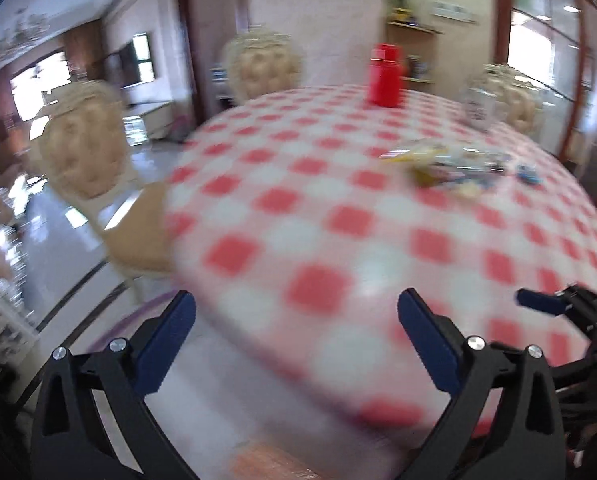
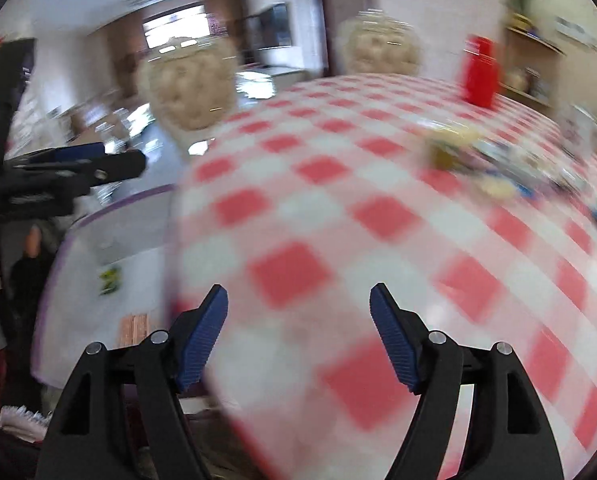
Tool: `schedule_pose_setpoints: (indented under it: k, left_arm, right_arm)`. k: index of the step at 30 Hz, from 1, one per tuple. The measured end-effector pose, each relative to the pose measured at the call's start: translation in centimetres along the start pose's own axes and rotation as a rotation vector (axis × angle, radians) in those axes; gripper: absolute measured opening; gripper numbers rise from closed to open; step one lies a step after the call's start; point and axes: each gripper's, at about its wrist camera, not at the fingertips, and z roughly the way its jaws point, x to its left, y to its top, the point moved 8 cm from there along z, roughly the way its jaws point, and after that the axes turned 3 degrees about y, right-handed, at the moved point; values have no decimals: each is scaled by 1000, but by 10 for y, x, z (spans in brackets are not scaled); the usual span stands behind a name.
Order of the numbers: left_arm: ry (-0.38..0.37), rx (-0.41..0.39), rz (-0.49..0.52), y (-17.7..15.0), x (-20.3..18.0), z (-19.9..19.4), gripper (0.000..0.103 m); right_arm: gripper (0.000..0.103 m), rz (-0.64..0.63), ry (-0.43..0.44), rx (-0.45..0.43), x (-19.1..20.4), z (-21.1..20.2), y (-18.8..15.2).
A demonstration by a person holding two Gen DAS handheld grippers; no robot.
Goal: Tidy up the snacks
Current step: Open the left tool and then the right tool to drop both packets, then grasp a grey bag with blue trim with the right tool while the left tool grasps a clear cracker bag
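Round table (image 1: 318, 240) with a red-and-white checked cloth; a blurry pile of snacks (image 1: 450, 162) sits toward the far right edge, and a red flask (image 1: 384, 76) stands at the far edge.

Bare checked surface (image 1: 318, 208) is lying open ahead; a snack pile (image 1: 450, 162) is crowding the far right, a red flask (image 1: 385, 76) standing behind it.

A red flask (image 1: 384, 75) stands on the red-checked tablecloth (image 1: 310, 216), cream tufted chairs (image 1: 81, 148) around it
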Motion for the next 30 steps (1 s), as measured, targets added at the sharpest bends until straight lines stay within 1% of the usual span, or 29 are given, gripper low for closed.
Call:
schedule_pose_setpoints:
  k: [3, 6, 8, 10, 12, 14, 15, 16, 17, 18, 19, 20, 23, 24, 25, 26, 27, 29, 30]
  left_arm:
    - [-88, 8, 55, 17, -72, 25, 101]
    - [-189, 28, 148, 26, -152, 58, 101]
    - [-224, 34, 220, 30, -187, 80, 101]
    - [-256, 39, 275, 41, -219, 113, 101]
    - [-255, 50, 312, 53, -235, 143, 101]
    - [-277, 111, 374, 60, -251, 179, 101]
    - [-276, 124, 386, 64, -254, 192, 101]
    - [-273, 139, 394, 68, -257, 208, 101]
    - [-277, 155, 394, 70, -259, 218, 101]
    - [-285, 177, 383, 73, -260, 230, 101]
    - [-295, 194, 369, 77, -262, 241, 101]
    - [-323, 210, 350, 82, -264, 247, 101]
    - [-344, 207, 354, 92, -272, 256, 101]
    - [-351, 201, 363, 94, -275, 257, 94]
    - [-353, 184, 378, 96, -278, 255, 84]
    - [-373, 160, 388, 98, -284, 251, 50]
    - [-383, 157, 391, 96, -290, 244, 36]
    - [-437, 166, 365, 91, -302, 232, 35]
    - [-446, 162, 361, 88, -307, 227, 35]
  right_arm:
    - [72, 124, -85, -17, -64, -16, -14]
    - [73, 225, -136, -34, -115, -28, -25]
    - [73, 284, -161, -45, -145, -38, -34]
    - [73, 323, -174, -54, -169, -44, -41]
    - [74, 360, -181, -66, -192, -51, -47]
    - [75, 397, -177, -74, -210, -55, -52]
    - [76, 424, -162, -71, -218, -54, -54]
    - [76, 459, -125, -71, -225, -54, -54]
    - [76, 475, -105, -76, -228, -56, -53]
    - [76, 471, -112, -82, -233, -59, -51]
    - [76, 454, -138, -83, -239, -61, -49]
    - [76, 440, -157, -83, -243, -62, -44]
    - [76, 444, -160, -85, -260, -61, -35]
    - [76, 447, -166, -86, -267, -60, -32]
    - [76, 449, -174, -86, -274, -58, -29]
    - [76, 455, -182, -85, -282, -56, -27]
    - [76, 464, -189, -83, -290, -54, -24]
    - [76, 472, -201, -76, -299, -50, -19]
    - [76, 470, -209, -75, -305, -49, -15]
